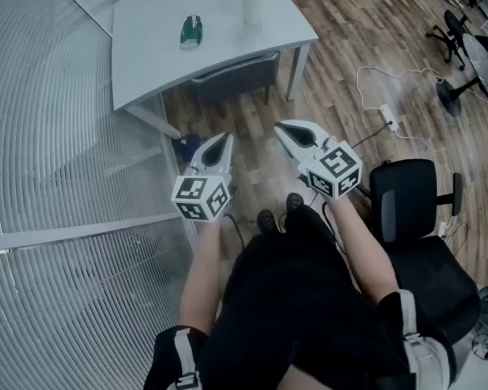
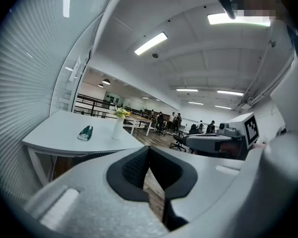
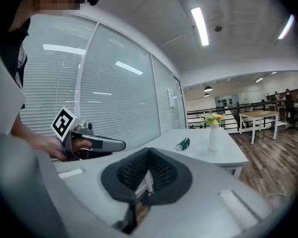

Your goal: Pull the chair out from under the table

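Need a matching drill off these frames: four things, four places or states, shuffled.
Things:
1 vase
2 chair
3 power strip
4 left tool

Places or states:
A lying on the floor
B shut, holding nothing
C standing on the table
D tucked under the table

Pairs: 1-C, 2-D, 3-A, 4-B

Chair [image 1: 236,74] mostly hidden beneath table [image 1: 146,47]

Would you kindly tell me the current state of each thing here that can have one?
Chair: tucked under the table.
Left gripper: shut, empty.
Right gripper: shut, empty.
Vase: upright on the table.
Green object: lying on the table.
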